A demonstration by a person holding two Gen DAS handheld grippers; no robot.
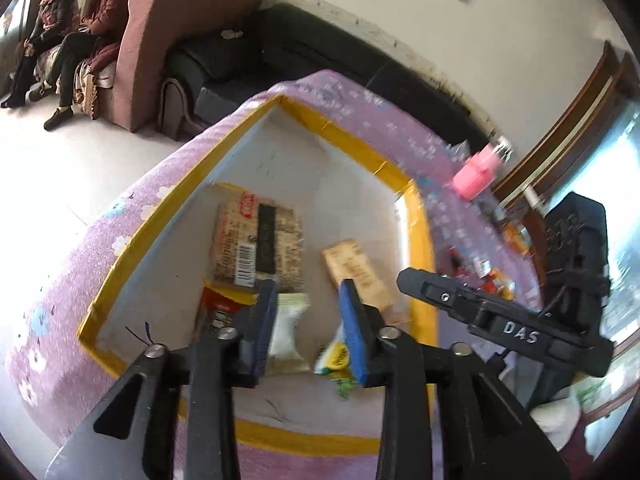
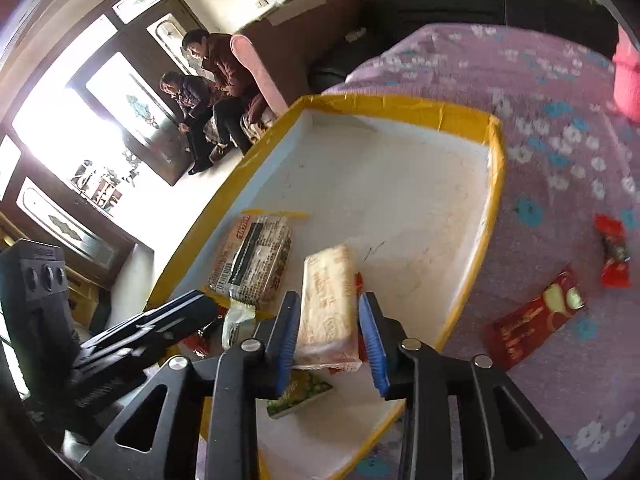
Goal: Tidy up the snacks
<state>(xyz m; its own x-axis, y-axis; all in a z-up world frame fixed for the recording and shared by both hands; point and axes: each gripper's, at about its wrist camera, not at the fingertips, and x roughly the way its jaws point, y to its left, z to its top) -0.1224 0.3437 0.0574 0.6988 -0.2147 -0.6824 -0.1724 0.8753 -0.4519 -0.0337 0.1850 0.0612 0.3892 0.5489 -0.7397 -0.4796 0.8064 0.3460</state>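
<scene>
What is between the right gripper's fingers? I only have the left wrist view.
Observer: A long pale biscuit packet, lying in the white tray with the yellow rim. The right gripper stands open around it.
Operator: Anything left outside the tray?
Observer: A flat red packet with a pale green picture lies on the purple flowered cloth.
Operator: Only that?
Observer: No. A red wrapped candy lies beyond it, also on the cloth.
</scene>
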